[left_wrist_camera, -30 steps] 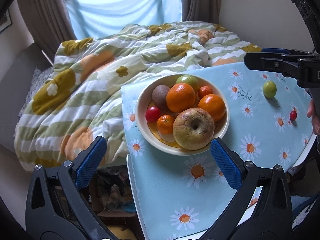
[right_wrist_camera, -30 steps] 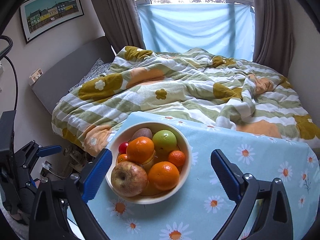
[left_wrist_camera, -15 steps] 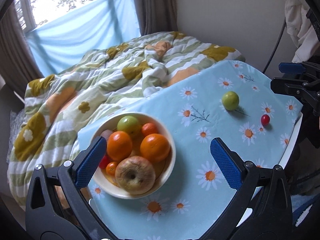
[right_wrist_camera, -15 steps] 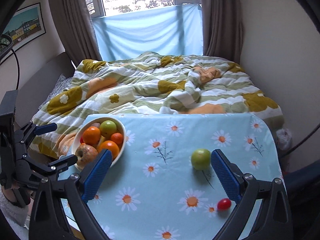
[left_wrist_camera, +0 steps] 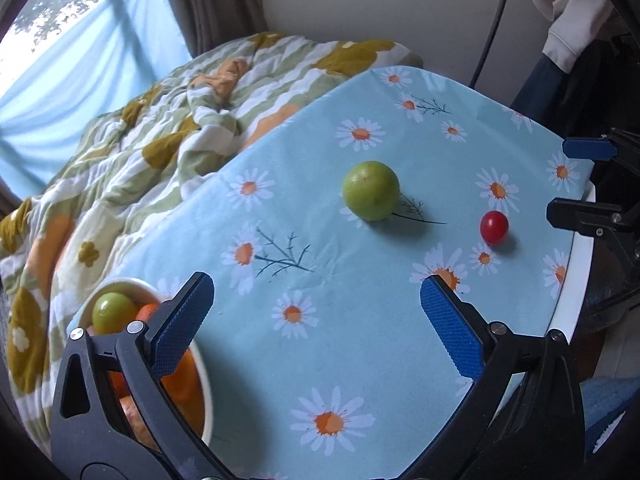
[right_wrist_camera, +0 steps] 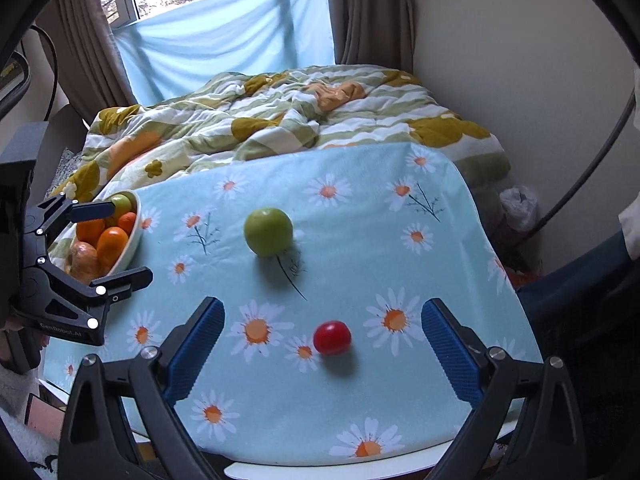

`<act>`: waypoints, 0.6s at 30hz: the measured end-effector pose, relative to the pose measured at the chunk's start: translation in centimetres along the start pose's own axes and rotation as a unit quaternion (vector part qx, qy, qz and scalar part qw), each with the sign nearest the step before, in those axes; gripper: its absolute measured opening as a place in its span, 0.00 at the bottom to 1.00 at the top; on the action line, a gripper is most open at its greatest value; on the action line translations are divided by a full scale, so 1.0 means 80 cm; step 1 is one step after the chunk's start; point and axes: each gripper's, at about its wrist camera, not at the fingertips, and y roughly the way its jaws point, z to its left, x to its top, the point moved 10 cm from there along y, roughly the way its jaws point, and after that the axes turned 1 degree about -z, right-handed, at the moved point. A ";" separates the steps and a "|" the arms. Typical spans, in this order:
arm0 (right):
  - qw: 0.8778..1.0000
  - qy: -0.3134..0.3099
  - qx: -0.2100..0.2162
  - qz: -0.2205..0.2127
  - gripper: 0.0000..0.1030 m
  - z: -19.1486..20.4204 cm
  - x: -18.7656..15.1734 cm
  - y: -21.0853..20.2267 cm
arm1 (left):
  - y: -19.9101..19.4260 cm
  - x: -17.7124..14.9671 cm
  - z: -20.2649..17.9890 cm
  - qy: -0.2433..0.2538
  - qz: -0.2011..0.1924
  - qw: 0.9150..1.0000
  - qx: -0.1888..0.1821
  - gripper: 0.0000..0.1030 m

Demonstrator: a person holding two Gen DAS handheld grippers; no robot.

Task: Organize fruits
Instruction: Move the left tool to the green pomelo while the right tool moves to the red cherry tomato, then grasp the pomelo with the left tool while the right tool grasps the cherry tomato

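Note:
A green apple (left_wrist_camera: 371,190) (right_wrist_camera: 268,231) and a small red tomato (left_wrist_camera: 494,227) (right_wrist_camera: 331,337) lie loose on the daisy-print cloth. A white bowl (right_wrist_camera: 134,236) (left_wrist_camera: 202,376) at the table's left end holds oranges, a green apple and a brownish apple. My right gripper (right_wrist_camera: 322,340) stands open low over the near edge, with the tomato between its blue pads (right_wrist_camera: 448,344) but apart from them. My left gripper (left_wrist_camera: 316,320) is open and empty, beside the bowl, with the loose apple and tomato ahead of it to the right. Each gripper shows at the edge of the other's view.
The table (right_wrist_camera: 360,216) is small, with its white rim (left_wrist_camera: 576,280) at the near side. A bed with a flowered quilt (right_wrist_camera: 280,120) lies right behind it. A wall, a hanging cable (right_wrist_camera: 592,160) and clothes (left_wrist_camera: 568,12) stand close on the right.
Both views have swung right, from the bowl toward the loose apple and tomato. The right gripper has come close over the tomato. The bowl has slid to the left edge of both views.

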 end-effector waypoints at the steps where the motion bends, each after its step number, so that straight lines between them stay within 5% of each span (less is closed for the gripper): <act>1: 1.000 0.005 0.000 0.006 0.96 -0.006 -0.007 0.006 | 0.008 0.004 -0.006 0.007 0.001 1.000 -0.001 1.00; 12: 0.999 0.024 0.020 0.037 0.94 -0.015 -0.051 0.056 | 0.091 0.052 -0.044 0.065 0.002 0.998 -0.021 1.00; 14: 0.998 0.030 0.029 0.044 0.85 -0.012 -0.055 0.066 | 0.105 0.055 -0.048 0.071 0.009 0.997 -0.024 0.85; 18: 0.998 0.031 0.032 0.051 0.78 -0.011 -0.060 0.078 | 0.127 0.058 -0.055 0.078 0.018 0.996 -0.033 0.81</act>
